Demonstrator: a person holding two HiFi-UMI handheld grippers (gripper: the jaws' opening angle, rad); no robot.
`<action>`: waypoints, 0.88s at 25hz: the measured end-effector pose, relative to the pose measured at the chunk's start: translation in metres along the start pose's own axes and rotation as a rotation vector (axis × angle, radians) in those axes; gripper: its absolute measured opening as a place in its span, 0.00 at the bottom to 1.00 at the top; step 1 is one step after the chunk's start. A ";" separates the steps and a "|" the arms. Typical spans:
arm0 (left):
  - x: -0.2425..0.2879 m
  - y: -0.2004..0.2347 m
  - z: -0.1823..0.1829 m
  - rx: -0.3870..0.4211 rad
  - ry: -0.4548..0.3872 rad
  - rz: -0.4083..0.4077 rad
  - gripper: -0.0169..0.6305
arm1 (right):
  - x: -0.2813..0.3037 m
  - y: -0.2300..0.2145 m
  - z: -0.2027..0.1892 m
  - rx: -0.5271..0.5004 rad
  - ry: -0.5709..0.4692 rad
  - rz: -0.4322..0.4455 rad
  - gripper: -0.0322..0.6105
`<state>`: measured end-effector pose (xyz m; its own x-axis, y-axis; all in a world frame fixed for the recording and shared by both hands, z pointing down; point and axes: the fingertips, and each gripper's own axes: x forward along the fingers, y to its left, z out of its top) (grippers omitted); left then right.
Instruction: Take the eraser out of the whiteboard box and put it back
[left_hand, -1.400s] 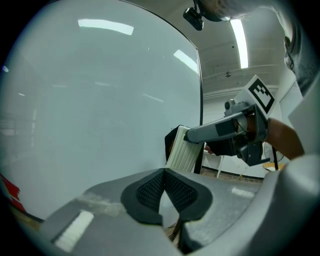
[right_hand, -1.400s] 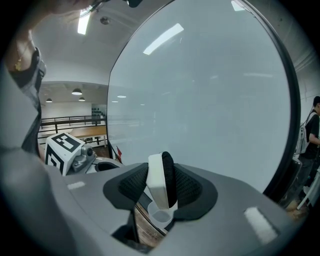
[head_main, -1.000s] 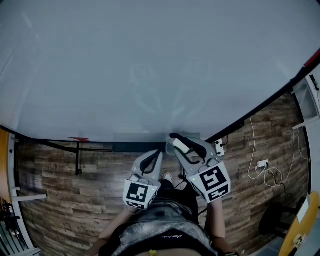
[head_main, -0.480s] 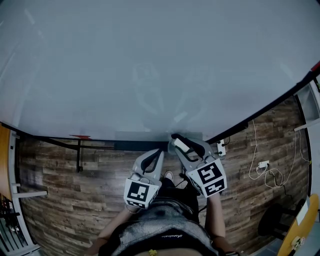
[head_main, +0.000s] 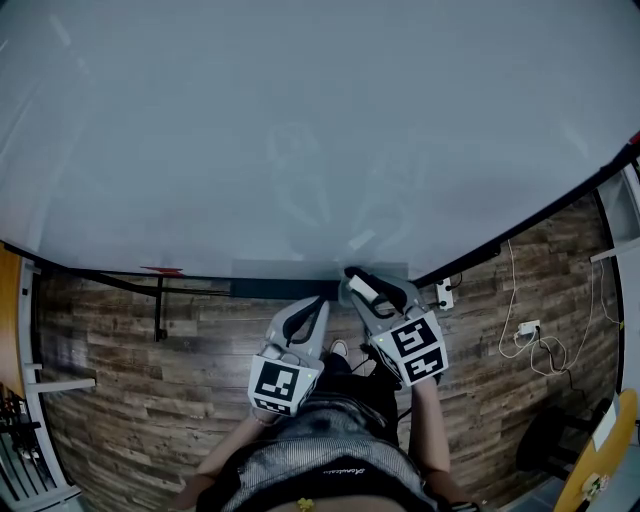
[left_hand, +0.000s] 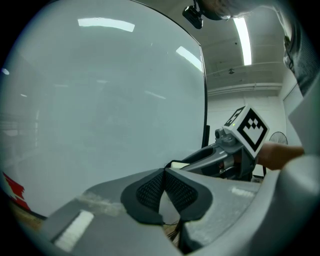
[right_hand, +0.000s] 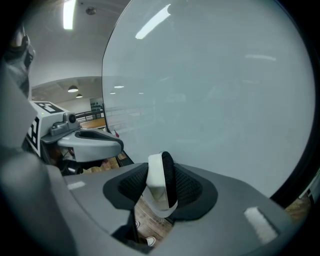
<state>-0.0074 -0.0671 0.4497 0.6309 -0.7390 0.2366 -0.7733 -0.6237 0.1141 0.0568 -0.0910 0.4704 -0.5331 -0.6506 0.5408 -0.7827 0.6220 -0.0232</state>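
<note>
My right gripper (head_main: 352, 281) is shut on the eraser (head_main: 362, 290), a white block with a black felt side. In the right gripper view the eraser (right_hand: 162, 184) stands on edge between the black pads. It hangs close to the grey whiteboard box (head_main: 265, 270) at the board's lower edge; I cannot tell whether it touches. My left gripper (head_main: 321, 300) is just left of it, shut with its pads (left_hand: 150, 187) meeting and nothing between them. The left gripper view shows the right gripper (left_hand: 172, 164) and the eraser (left_hand: 178, 164) beyond.
The big whiteboard (head_main: 300, 130) fills the upper part of the head view, with a black frame (head_main: 520, 228) along its right edge. Below lies wood flooring (head_main: 140, 370). White cables and a plug (head_main: 525, 330) lie at right. A small red mark (head_main: 160, 271) sits at the board's lower left.
My right gripper has sunk a little with the eraser held in it. The left gripper has stayed where it was.
</note>
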 end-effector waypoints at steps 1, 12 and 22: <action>0.000 0.000 -0.001 0.005 0.001 -0.001 0.03 | 0.001 0.000 -0.002 0.000 0.005 -0.001 0.30; -0.002 0.004 -0.002 0.019 0.002 0.000 0.03 | 0.016 0.001 -0.024 0.005 0.047 0.004 0.30; -0.002 0.004 -0.004 0.020 0.009 0.002 0.03 | 0.029 -0.001 -0.040 0.016 0.072 -0.002 0.30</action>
<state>-0.0121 -0.0671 0.4540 0.6287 -0.7380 0.2451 -0.7731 -0.6273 0.0942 0.0549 -0.0930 0.5200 -0.5070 -0.6186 0.6002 -0.7893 0.6130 -0.0350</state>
